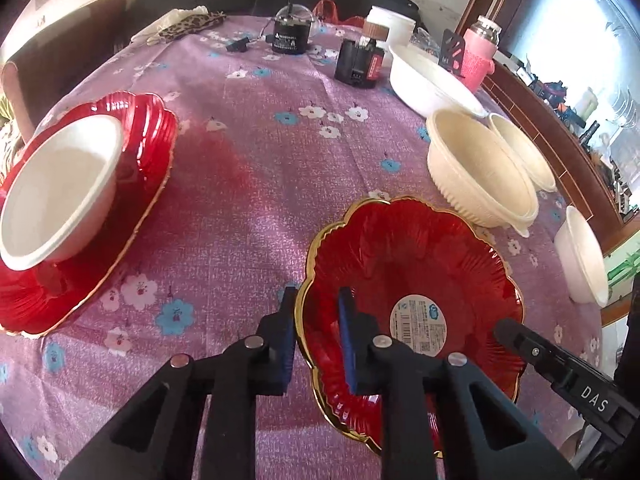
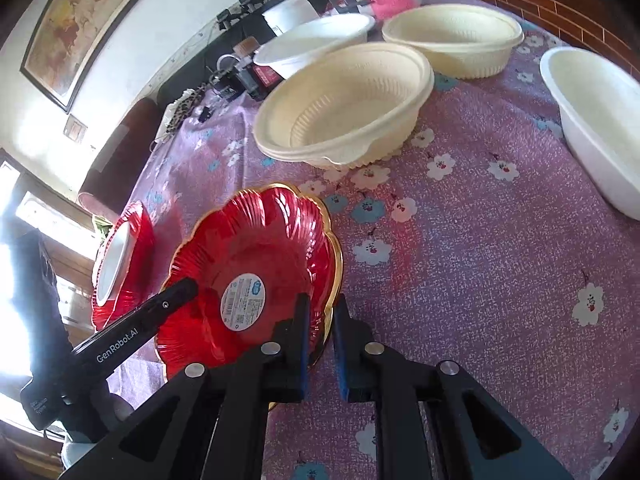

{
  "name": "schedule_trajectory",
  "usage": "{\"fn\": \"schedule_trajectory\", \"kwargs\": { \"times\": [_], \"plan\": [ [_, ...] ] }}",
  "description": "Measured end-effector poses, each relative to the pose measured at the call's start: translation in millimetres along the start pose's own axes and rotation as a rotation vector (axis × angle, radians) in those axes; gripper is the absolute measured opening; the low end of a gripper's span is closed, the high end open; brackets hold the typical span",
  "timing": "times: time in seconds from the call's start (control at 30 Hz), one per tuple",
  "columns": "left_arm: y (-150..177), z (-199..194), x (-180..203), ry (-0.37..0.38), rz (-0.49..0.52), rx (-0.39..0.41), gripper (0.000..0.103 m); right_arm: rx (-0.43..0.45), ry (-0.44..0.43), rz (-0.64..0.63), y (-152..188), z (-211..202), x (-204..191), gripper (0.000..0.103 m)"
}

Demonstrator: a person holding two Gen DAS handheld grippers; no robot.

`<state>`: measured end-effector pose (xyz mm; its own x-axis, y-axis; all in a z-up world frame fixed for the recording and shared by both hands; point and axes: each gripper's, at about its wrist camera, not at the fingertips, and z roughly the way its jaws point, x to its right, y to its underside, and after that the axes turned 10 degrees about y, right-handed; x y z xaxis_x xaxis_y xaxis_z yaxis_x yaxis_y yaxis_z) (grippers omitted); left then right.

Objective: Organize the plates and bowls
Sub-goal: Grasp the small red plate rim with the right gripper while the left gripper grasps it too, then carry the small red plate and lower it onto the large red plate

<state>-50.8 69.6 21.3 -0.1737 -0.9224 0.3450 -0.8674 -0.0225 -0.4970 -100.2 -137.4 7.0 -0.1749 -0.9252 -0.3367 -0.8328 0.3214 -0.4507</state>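
A red gold-rimmed plate (image 1: 416,264) with a round label is held above the table by both grippers. My left gripper (image 1: 318,332) is shut on its left rim. My right gripper (image 2: 320,332) is shut on its right rim (image 2: 324,240). A second red plate (image 1: 132,160) lies at the left with a white bowl (image 1: 56,184) in it; it also shows in the right wrist view (image 2: 140,240). Cream bowls (image 1: 476,168) (image 2: 344,104) and white bowls (image 1: 428,80) (image 2: 596,120) stand at the right.
A purple floral cloth (image 1: 256,152) covers the table. At the far end stand a black device (image 1: 288,36), a black and red box (image 1: 360,64), a pink-sleeved bottle (image 1: 480,48) and a leopard-print cloth (image 1: 188,24). A wooden cabinet (image 1: 560,128) runs along the right.
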Motion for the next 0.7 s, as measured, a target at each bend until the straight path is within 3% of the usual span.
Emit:
{"fn": "schedule_trajectory", "kwargs": {
  "times": [0.37, 0.7],
  "plan": [
    [3.8, -52.2, -3.7, 0.009, -0.015, 0.103, 0.016, 0.076, -0.05, -0.035, 2.4, -36.2, -22.2, 0.012],
    [-8.1, -111.7, -33.3, -0.031, -0.046, 0.234, 0.016, 0.11, -0.104, -0.118, -12.3, -49.6, -84.3, 0.012]
  ]
}}
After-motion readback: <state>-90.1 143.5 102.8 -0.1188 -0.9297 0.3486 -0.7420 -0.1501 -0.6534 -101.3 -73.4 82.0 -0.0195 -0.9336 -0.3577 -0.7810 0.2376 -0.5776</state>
